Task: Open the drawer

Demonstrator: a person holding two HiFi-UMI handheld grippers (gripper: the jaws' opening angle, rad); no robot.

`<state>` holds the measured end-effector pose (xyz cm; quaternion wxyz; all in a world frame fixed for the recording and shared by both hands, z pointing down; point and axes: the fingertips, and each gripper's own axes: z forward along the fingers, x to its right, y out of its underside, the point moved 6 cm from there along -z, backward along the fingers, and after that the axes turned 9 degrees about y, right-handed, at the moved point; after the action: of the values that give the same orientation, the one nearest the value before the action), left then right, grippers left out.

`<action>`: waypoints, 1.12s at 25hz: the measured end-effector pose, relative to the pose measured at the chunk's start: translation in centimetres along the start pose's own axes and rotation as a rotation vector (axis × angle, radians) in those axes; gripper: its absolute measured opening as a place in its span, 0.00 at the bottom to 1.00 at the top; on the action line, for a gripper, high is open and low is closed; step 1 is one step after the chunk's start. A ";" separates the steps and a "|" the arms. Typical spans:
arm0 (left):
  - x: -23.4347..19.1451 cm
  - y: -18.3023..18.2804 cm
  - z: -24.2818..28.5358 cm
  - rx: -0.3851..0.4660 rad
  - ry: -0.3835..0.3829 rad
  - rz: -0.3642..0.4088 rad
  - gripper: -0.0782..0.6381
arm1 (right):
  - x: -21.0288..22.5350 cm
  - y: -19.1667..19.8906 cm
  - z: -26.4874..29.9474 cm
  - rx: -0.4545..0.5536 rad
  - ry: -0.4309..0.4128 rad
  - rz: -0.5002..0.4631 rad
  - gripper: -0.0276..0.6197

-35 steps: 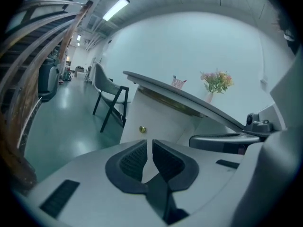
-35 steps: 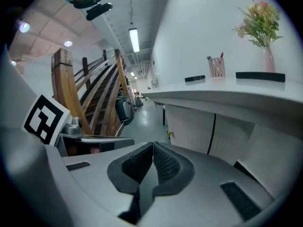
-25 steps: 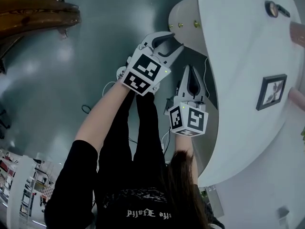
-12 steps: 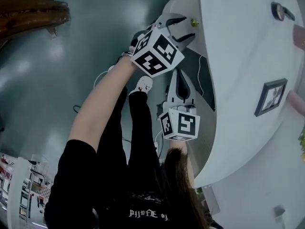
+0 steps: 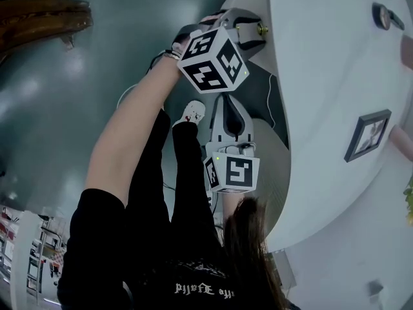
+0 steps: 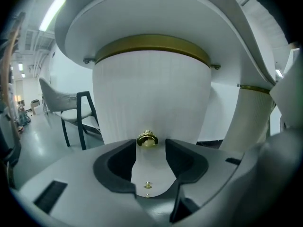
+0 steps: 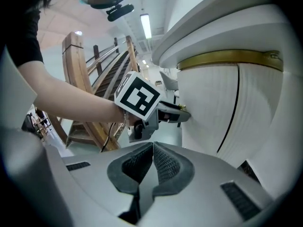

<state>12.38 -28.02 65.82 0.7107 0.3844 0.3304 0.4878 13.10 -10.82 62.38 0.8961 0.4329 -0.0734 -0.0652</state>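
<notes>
The left gripper's (image 6: 150,150) dark-padded jaws stand apart. A small round brass knob (image 6: 147,139) sits in the gap at their tips, and the gap is a little wider than the knob. I cannot tell whether either pad touches it. The knob is fixed low on the white ribbed, curved drawer front (image 6: 151,89). That front rises straight ahead of the jaws, flush under a curved brass band (image 6: 152,44) that runs below the round white tabletop (image 6: 142,13). In the head view the left gripper (image 5: 253,34) is held out at the end of a bare forearm (image 5: 126,134), with its marker cube turned toward the camera. Its tips are at the brass knob (image 5: 262,29) on the edge of the white cabinet (image 5: 245,11).

The right gripper's (image 7: 152,145) jaws are pressed together with nothing between them. It hangs back from the furniture, nearer the person, with its tips (image 5: 227,102) pointing toward the shadowed underside of the table. Its own view looks across at the left gripper (image 7: 182,116) against the ribbed front.

Further out, a dark-framed picture (image 5: 368,134) stands on the tabletop (image 5: 335,76). A black chair draped in grey (image 6: 75,108) stands on the grey floor (image 5: 58,108) to the left of the drawer, and a slatted wooden structure (image 7: 94,79) rises behind the person's arm.
</notes>
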 end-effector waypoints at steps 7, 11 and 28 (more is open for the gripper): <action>-0.3 -0.4 0.1 -0.036 0.059 0.081 0.39 | 0.9 0.8 -0.5 -0.038 0.018 -0.007 0.08; -0.8 -0.5 -0.3 -0.042 0.086 0.076 0.30 | 1.1 0.6 -0.2 -0.030 0.033 -0.012 0.08; -0.7 -0.8 -0.6 -0.096 0.094 0.094 0.29 | 0.5 0.8 -0.4 -0.052 0.034 -0.037 0.08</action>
<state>12.07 -28.74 64.89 0.6882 0.3416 0.3214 0.5535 13.67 -10.10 62.84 0.9068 0.4118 -0.0484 -0.0760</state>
